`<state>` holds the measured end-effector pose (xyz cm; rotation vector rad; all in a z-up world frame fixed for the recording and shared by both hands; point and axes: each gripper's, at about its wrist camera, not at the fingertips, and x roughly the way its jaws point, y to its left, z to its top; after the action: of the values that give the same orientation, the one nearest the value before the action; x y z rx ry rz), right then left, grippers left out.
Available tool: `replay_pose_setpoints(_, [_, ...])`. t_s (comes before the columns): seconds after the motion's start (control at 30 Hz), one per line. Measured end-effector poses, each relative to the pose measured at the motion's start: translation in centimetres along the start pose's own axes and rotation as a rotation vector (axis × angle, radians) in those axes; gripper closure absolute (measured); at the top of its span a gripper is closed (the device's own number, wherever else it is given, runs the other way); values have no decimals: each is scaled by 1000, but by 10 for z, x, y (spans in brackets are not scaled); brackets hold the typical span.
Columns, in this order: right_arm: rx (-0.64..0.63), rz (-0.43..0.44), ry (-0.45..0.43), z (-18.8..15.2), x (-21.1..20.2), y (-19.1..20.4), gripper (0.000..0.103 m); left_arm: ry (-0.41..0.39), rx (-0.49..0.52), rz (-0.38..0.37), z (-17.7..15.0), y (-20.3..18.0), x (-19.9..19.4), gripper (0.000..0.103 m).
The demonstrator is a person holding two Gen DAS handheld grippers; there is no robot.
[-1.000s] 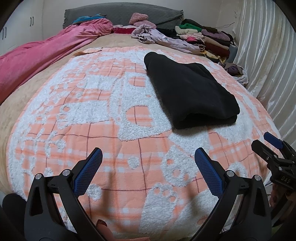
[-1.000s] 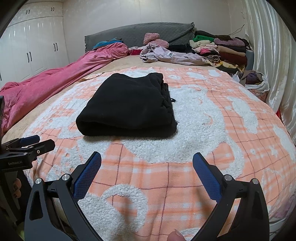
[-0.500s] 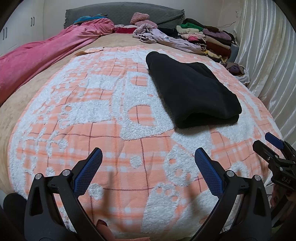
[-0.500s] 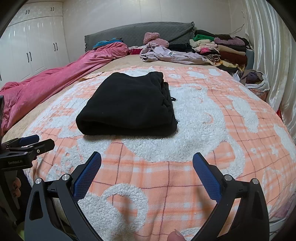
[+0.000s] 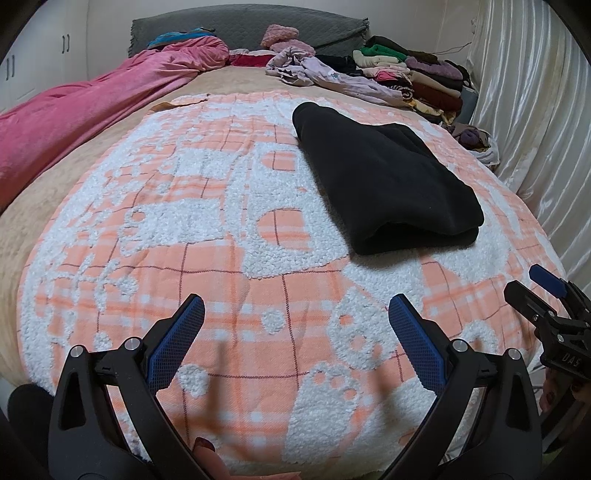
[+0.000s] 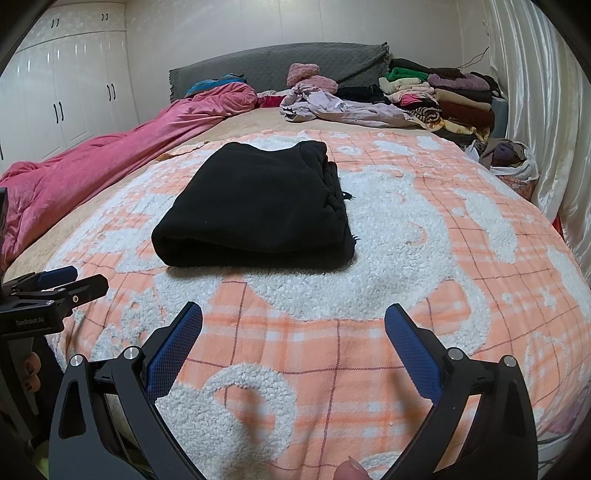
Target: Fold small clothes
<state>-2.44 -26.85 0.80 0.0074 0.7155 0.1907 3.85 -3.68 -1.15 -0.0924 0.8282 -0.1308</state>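
The left gripper (image 5: 295,325) and right gripper (image 6: 293,332) both hold their jaws wide apart and empty above the orange blanket (image 6: 461,258); the folded black garment (image 6: 258,206) lies ahead of the right jaws, ahead-right of the left

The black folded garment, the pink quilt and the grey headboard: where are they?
black folded garment (image 6: 255,206), right wrist view, top face.
pink quilt (image 6: 122,158), right wrist view, middle.
grey headboard (image 5: 243,22), left wrist view, upper front.
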Motion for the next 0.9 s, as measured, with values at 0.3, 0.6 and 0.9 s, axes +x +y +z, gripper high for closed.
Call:
replay_pose_setpoints(0.3, [5,-4,2,0,1,-1,4,2,2,9,0,5,0,10])
replay_pose_setpoints(0.6, [7,-8,2,-1,0,-1,4,6,3,15,-2,8,-1,10])
replay_pose_setpoints(0.9, [36,-65,14,-1,2,-12,4,2,-1,32,-2,14,-2,10])
